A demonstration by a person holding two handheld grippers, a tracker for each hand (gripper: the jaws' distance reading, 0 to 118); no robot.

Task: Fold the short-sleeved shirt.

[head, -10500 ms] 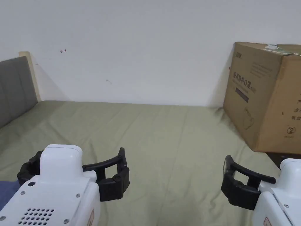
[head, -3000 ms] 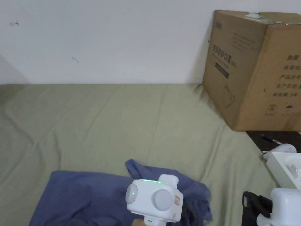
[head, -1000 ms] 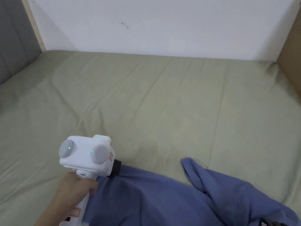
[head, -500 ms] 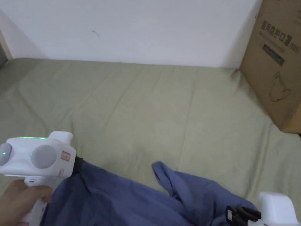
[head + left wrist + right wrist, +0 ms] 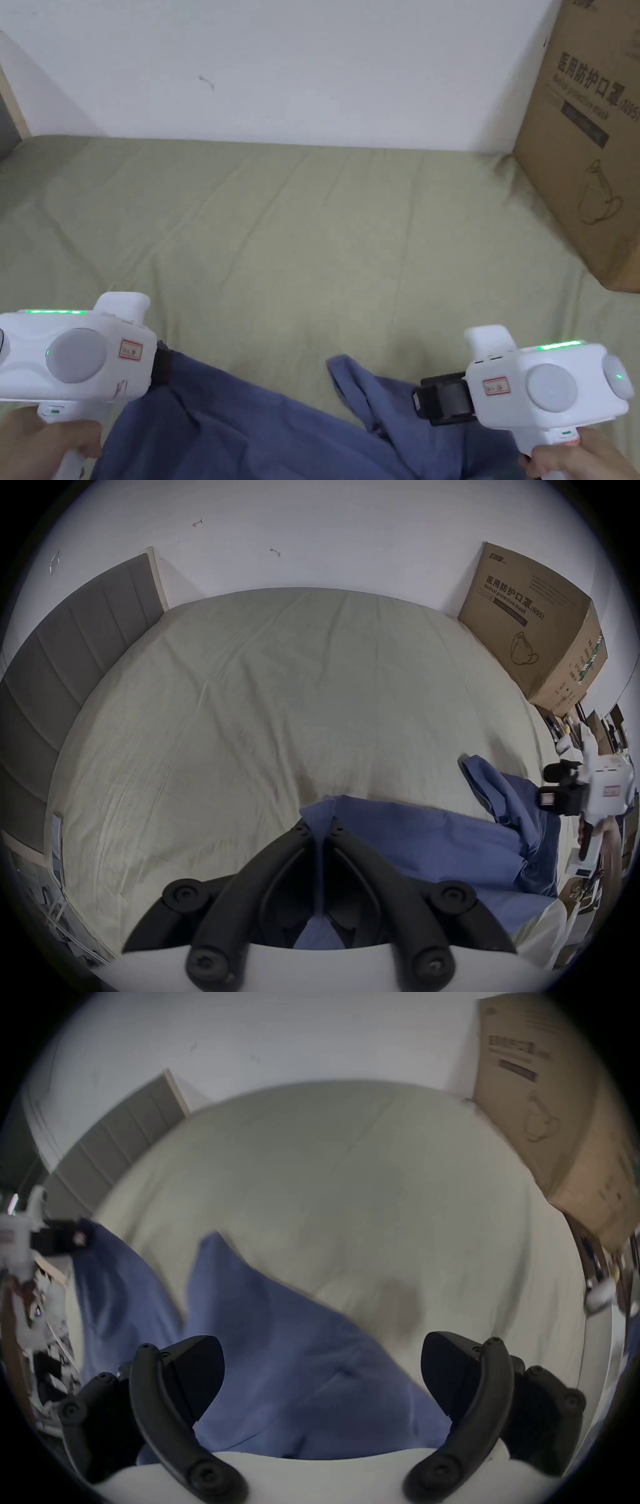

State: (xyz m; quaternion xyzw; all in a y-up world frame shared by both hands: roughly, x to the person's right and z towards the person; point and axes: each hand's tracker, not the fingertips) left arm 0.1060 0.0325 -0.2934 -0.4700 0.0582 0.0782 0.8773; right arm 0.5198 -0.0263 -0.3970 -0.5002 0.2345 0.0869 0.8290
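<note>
— Olive-green bedsheet (image 5: 325,237) is covering the bed, running up to a white wall (image 5: 312,62). Where is the shirt sitting?

— The blue short-sleeved shirt (image 5: 262,431) is lying rumpled at six o'clock on the sheet, its lower part running off the head view's bottom edge. One loose flap is pointing up toward twelve.

— And the tools?

— The left gripper (image 5: 320,830) is clenching a corner of the shirt at eight o'clock; in its own view both jaws are pressing together on the blue cloth. In the head view its jaws are sitting hidden behind its white body. The right gripper (image 5: 320,1373) is hanging at four o'clock with its jaws spread wide over the shirt, grasping nothing.

— Anything hard to make out?

— The right gripper view is blurring, so the shirt's seams are not showing. A person's left hand (image 5: 37,447) and right hand (image 5: 572,459) are being cut off at the bottom edge.

— Any writing?

— A cardboard box (image 5: 587,144) is standing at two o'clock, carrying printed lettering and a mask drawing. A grey headboard (image 5: 69,660) is standing at ten o'clock.
</note>
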